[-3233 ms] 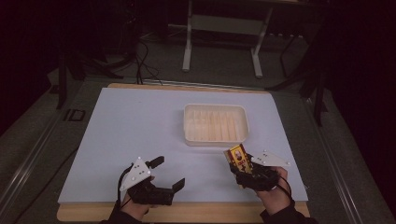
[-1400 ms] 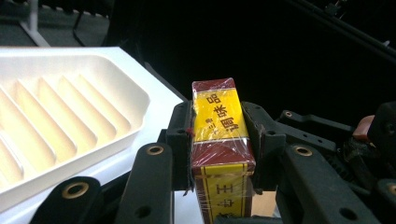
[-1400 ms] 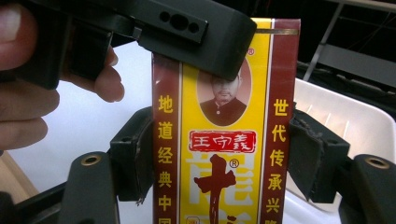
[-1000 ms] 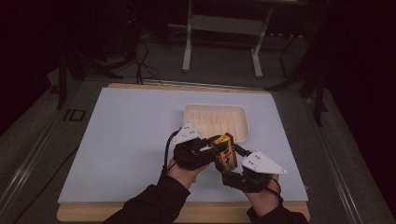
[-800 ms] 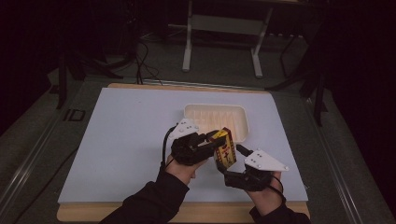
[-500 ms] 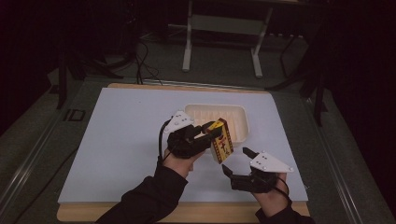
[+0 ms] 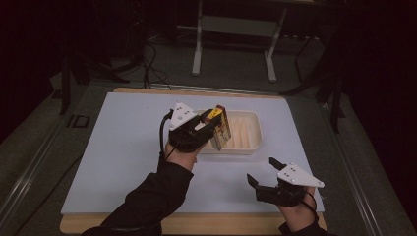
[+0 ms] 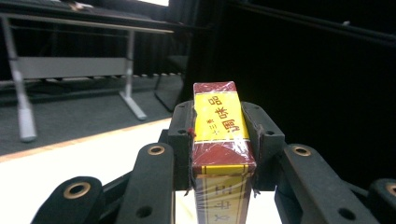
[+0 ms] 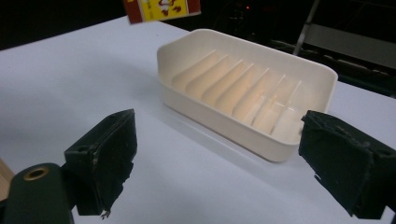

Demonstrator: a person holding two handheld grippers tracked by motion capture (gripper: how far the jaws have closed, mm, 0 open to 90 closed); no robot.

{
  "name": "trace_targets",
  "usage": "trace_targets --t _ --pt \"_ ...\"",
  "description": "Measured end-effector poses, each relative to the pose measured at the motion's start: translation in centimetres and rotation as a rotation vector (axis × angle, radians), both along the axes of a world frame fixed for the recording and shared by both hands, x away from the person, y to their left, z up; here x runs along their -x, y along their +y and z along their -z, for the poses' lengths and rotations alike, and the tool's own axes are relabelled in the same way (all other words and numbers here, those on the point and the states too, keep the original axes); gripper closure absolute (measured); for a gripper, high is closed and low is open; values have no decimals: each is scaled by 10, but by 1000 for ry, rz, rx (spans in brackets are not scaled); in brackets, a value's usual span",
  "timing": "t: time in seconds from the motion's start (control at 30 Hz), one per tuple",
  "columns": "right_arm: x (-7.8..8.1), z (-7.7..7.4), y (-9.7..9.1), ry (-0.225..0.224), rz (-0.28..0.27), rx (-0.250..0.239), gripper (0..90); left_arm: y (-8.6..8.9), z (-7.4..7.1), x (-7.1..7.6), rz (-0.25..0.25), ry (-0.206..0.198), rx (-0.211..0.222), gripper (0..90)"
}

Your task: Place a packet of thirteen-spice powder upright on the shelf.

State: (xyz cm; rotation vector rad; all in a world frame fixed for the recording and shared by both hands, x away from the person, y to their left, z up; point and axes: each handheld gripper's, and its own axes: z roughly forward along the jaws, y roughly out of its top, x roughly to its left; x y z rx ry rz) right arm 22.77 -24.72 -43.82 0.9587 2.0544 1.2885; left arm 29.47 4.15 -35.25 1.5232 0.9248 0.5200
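Note:
A red and yellow box (image 7: 220, 129) hangs upright over the near left corner of the cream ribbed tray (image 7: 253, 118). My left gripper (image 7: 209, 129) is shut on it from the left. In the left gripper view the box (image 8: 219, 135) sits clamped between both pads of the left gripper (image 8: 219, 119). My right gripper (image 7: 261, 170) stands near the front right of the table. Its jaws have just been opening and are wide apart with nothing between them. In the right gripper view the right gripper (image 9: 224, 158) faces the tray (image 9: 224, 121), and the box's lower end (image 9: 161, 9) shows at the top.
The tray stands on a white mat (image 7: 113, 147) over a wooden tabletop (image 7: 196, 226). Beyond the far edge are a dark floor, cables and a grey desk frame (image 7: 236, 24).
The box passed from the right gripper to the left one. The left hand carried it up and back over the tray's near edge. The right gripper opened and drew back to the front right.

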Motion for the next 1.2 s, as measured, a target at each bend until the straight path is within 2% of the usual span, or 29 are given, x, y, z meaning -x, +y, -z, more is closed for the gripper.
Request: trace_targets --t 0.2,0.33,0.4,0.47,0.53,0.57,0.67,0.73,0.77,0.8,0.97,1.2 --pt "-1 3 -2 -29 12 16 114 -1 8 -13 -99 -16 -35 690" --pt "-2 2 -3 -46 18 16 114 -3 16 -20 -184 -23 -80 690" --pt "-2 3 -3 -49 17 22 114 -3 19 -23 -218 -13 -72 690" --pt "-2 3 -2 -47 17 21 114 -4 22 -26 -245 -19 -72 690" --pt "-2 4 -2 -45 16 22 114 -4 22 -26 -245 -19 -72 690" --pt "-3 4 -2 -45 16 23 114 -6 28 -29 -300 -25 -78 690" --pt "-3 5 -2 -48 17 25 114 -8 36 -33 -345 -15 -71 690" --pt "-3 5 -3 -46 14 22 114 -9 39 -35 -350 -7 -60 690" --pt "-3 5 -3 -48 16 26 114 -11 45 -38 -374 7 -57 690" --pt "-3 5 -3 -48 17 24 114 -12 48 -40 -374 15 -46 690" --pt "-2 4 -4 -54 14 16 114 -15 61 -44 -423 2 -80 689" --pt "-3 6 -4 -48 14 21 114 -20 75 -50 -469 7 -87 689"
